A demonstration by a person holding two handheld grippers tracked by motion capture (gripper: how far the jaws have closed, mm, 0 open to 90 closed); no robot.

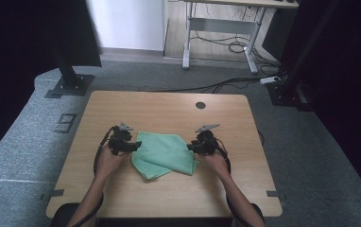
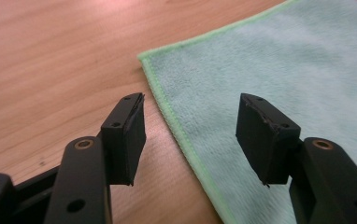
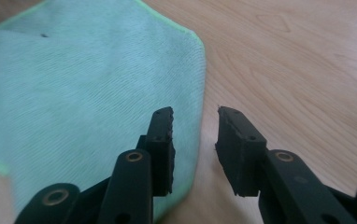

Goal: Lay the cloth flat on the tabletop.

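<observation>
You've got the green cloth point(image 1: 163, 154) lying roughly in the middle of the wooden table point(image 1: 169, 194), folded over on itself so a second layer pokes out along the near edge. It sits flat, a bit skewed to the table's sides, with one gripper at each end.

Your left gripper point(image 1: 132, 147) is at the cloth's left edge, low over the table. In the left gripper view the jaws are wide apart with nothing between them: one jaw hangs over bare wood, the other over the cloth point(image 2: 279, 70), and the stitched green hem runs right up the gap (a corner of the cloth sits just ahead of the jaws).

Your right gripper point(image 1: 191, 147) is at the cloth's right edge. In the right gripper view its jaws are apart too, though by less than the left's, and they aren't gripping anything. One jaw is over the cloth point(image 3: 83, 93), the other over bare wood, with the cloth's rounded edge running between them.

From the high view, your hands and forearms come in from the bottom edge, each with a black cable trailing back. There's a small dark round hole point(image 1: 200, 105) in the tabletop near the far edge, well apart from the cloth.
</observation>
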